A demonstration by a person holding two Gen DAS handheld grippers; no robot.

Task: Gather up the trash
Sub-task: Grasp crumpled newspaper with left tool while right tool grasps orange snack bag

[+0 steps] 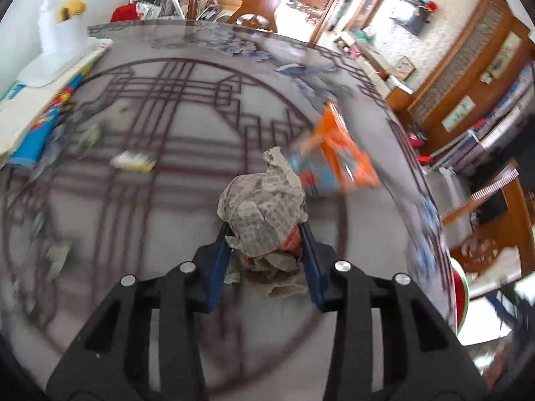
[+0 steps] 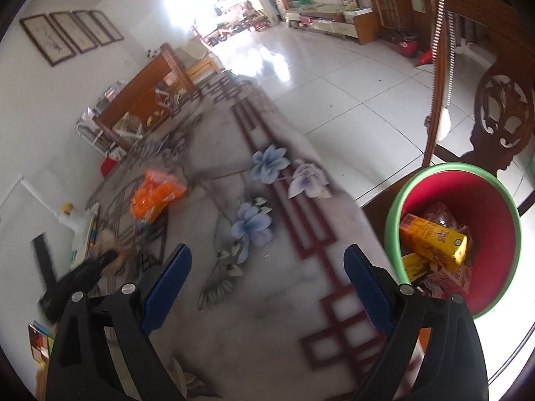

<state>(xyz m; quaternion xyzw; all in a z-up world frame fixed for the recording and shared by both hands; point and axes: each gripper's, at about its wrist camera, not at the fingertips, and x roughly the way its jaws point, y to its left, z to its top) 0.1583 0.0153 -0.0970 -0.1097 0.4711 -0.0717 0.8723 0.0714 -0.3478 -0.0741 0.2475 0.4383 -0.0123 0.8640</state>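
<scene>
Crumpled newspaper (image 1: 264, 214) is clamped between the blue pads (image 1: 219, 267) of the left gripper (image 1: 265, 234), whose jaws are closed onto the wad so that it bulges out above and hangs below them. The wad is held over the patterned tabletop (image 1: 167, 133), which is blurred in the left wrist view. Seen only in that view, from left to right, are a white plush toy (image 1: 60, 43) at the table's far left edge, small scraps (image 1: 88, 137) of litter, a yellow-and-white wrapper (image 1: 133, 162) lying flat, and the newspaper itself. An orange snack bag (image 1: 344, 150) lies just beyond the wad to its right, on top of a blue packet (image 1: 311, 173).

In the right wrist view the right gripper (image 2: 267, 257) is seen with its jaws set wide apart and nothing between them; its blue pads (image 2: 167, 287) hang over the floral part of the tabletop (image 2: 267, 294). To the left, the orange snack bag (image 2: 153, 197) is seen again, well apart from this gripper. Shown only here, at the right beside the table edge, is a bin (image 2: 501, 220) with a green rim and red inside, in which a yellow carton (image 2: 431, 237) lies among other packaging. A carved wooden chair (image 2: 501, 113) stands behind the bin.
</scene>
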